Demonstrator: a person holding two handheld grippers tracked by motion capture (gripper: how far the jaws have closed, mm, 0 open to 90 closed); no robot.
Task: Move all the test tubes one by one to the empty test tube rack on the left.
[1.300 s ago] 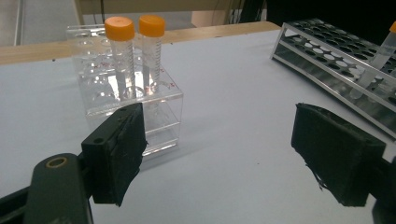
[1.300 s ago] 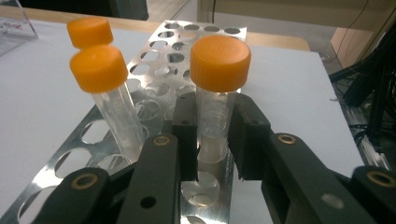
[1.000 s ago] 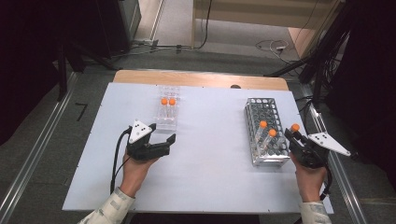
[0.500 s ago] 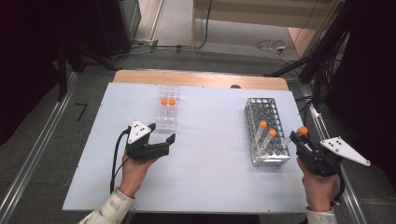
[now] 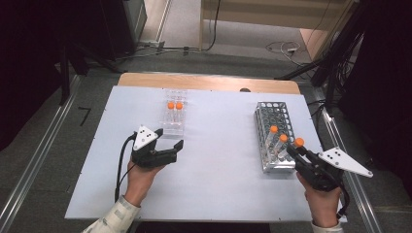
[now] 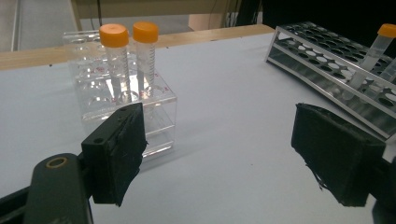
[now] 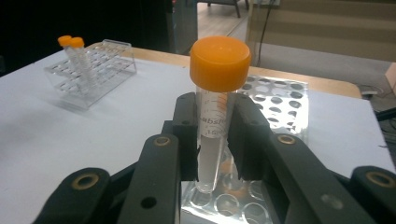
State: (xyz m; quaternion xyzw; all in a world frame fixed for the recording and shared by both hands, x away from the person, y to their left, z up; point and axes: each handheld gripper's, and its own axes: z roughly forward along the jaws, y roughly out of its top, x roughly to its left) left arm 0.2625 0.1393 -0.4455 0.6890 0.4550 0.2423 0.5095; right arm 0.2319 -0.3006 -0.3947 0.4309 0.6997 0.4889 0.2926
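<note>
Right tool (image 7: pixel 212 140) clamped on orange-capped tube (image 7: pixel 215 112), above metal rack (image 7: pixel 280 105). Keep tube upright, carry toward clear rack (image 7: pixel 93 70) far left. Left tool (image 6: pixel 219 154) apart, idle.

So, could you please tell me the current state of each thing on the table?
Right gripper: shut on orange-capped clear plastic tube, lifted out of the rack.
Left gripper: open, holding nothing, beside the clear rack.
Metal wire rack: holds two capped tubes, leaning.
Clear acrylic rack: holds two capped tubes, upright.
</note>
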